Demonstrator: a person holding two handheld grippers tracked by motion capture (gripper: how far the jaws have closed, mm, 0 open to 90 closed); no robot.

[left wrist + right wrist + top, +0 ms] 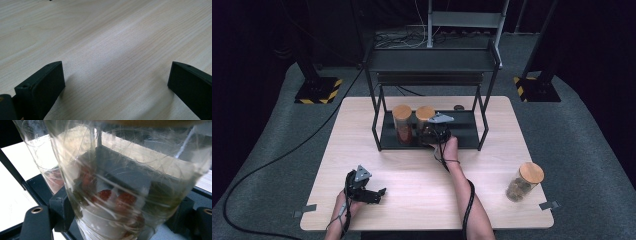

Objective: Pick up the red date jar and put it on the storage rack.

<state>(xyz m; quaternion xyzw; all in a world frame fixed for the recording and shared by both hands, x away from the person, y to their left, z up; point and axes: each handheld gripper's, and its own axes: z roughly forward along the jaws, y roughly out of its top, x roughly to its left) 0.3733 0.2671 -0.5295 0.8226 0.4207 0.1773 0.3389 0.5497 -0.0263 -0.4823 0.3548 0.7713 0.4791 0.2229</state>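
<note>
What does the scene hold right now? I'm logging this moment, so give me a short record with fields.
held jar: clear jar with cork lid, red bits inside, on the rack's lower shelf
right tool: shut on the held jar
neighbour jar: beside it on the same shelf
spare jar: on the table, right side
left tool: open, nothing between its jaws, low over the table

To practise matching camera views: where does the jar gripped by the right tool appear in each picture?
High view: the jar stands mid-picture on the rack's lower shelf, with the right tool closed on it.
Right gripper view: the jar is close up, between the jaws.
Left gripper view: bare table between open jaws.
Shared landmark: the neighbour jar, just left of it in the right gripper view too.
</note>
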